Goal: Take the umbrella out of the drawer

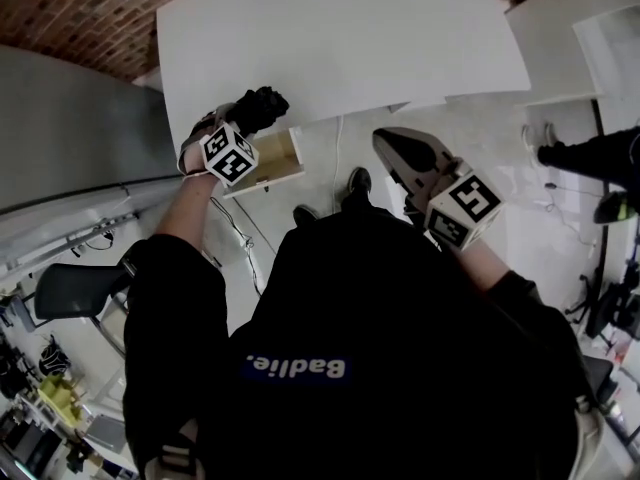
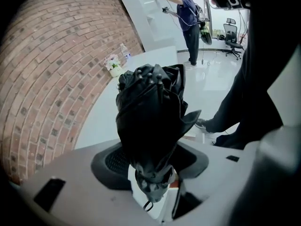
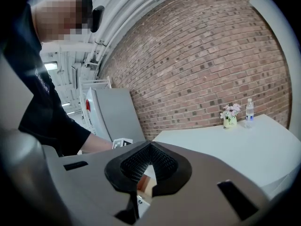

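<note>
At a white bench point(image 1: 340, 38) with an open drawer point(image 1: 282, 158), a black umbrella point(image 1: 260, 108) is being held in the left hand-held gripper point(image 1: 243, 126).

The bench is being viewed from steeply above, with a brick wall point(image 3: 211, 60) behind it. The wooden drawer is being left pulled out from under the bench's near edge. The folded umbrella is being held up over the drawer's left end, outside the drawer, with its bundled canopy pointing away from the person. The left hand-held gripper's jaws are being kept fairly wide and pressed on the umbrella's lower end. The right hand-held gripper point(image 1: 393, 148) is being held to the right of the drawer, its jaws together at the tips and nothing gripped between them. A small pot of flowers point(image 3: 230, 116) and a bottle point(image 3: 249, 111) are being shown side by side at the bench's far end.
</note>
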`<state>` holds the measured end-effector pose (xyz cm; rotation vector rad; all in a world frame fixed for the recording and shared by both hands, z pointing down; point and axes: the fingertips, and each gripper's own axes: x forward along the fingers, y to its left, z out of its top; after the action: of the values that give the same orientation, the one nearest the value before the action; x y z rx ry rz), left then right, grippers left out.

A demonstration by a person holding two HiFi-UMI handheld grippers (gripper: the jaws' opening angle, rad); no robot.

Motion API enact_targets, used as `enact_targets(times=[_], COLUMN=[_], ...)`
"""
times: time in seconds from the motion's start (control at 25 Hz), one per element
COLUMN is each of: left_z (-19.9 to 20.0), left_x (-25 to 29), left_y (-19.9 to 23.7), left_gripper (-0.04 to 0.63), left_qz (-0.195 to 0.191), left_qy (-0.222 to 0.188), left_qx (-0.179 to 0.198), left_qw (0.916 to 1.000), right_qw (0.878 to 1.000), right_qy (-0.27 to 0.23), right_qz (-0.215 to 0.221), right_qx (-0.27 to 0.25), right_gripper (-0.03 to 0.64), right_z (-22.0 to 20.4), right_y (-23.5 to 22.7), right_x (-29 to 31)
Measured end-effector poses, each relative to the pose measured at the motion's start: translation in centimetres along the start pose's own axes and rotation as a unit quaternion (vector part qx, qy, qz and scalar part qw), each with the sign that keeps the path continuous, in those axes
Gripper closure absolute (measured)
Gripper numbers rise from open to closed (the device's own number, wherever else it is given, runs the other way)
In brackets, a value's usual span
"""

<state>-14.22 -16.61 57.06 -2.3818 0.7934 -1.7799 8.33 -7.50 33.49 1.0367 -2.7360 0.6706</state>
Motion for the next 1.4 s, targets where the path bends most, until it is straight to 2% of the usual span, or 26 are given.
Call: enact_targets(times=[0.2,0.76,0.96,1.16,1.4], left_z=[0.4,1.6,1.9,2.0,2.6], left_x=[3.0,9.2,9.6,9.5,7.9], left_y=[0.4,-0.4,-0.5,-0.4,0.5], left_gripper=[0.367,0.379,0.369,0.320,0.285], left_qz=[-0.007,-0.038,-0.040,-0.046,-0.031], left_qy=[0.027,0.069,0.067,0.070,0.052], left_qx=[0.022,0.041,0.036,0.037,0.036], left_qw=[0.9994,0.9961,0.9962,0.9958,0.9975], right_qw=[1.000,0.999,0.999,0.999,1.000], right_qy=[-0.011,0.005,0.008,0.007,0.002], right_qz=[-0.020,-0.042,-0.044,-0.036,-0.027], right_qx=[-0.010,0.007,0.009,0.000,-0.012], right_gripper=[0.591,0.591,0.591,0.591,0.591], right_z=[0.2,-0.4,-0.5,0.2,1.0], right_y=[-2.3,-6.2,-7.0,-6.7,-5.9], right_x=[-0.7,-1.9,-2.1,-1.5,-0.7])
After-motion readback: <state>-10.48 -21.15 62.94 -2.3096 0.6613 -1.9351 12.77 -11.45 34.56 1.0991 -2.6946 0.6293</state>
